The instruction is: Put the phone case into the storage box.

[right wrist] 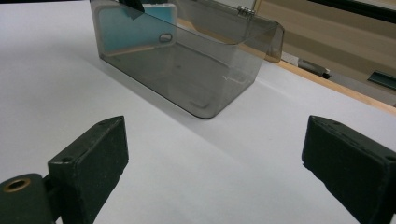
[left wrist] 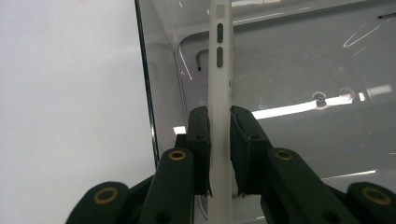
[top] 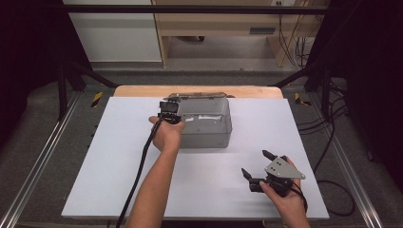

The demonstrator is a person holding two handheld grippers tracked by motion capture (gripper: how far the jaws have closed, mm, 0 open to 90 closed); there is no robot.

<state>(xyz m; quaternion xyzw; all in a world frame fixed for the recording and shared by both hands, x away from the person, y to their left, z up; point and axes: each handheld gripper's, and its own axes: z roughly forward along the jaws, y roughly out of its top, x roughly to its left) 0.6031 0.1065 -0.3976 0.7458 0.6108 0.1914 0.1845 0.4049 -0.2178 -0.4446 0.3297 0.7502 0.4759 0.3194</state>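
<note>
Standing edge-on in left tongs (left wrist: pixel 219 154): white phone case (left wrist: pixel 219 70) (slim).

- Box (top: pixel 205 124) on table (top: pixel 119 156), upper centre of high view.
- Phone case (left wrist: pixel 219 93) inside box, at its left end.
- Left gripper (top: pixel 170 114) at box's left edge.
- Right gripper (top: pixel 259 168) lower right, well apart from box.

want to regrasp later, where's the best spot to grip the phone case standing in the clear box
Grip the phone case across its thin side edges from above, as the left gripper does: it stands on edge near the clear box's left wall, leaving the top open.
</note>
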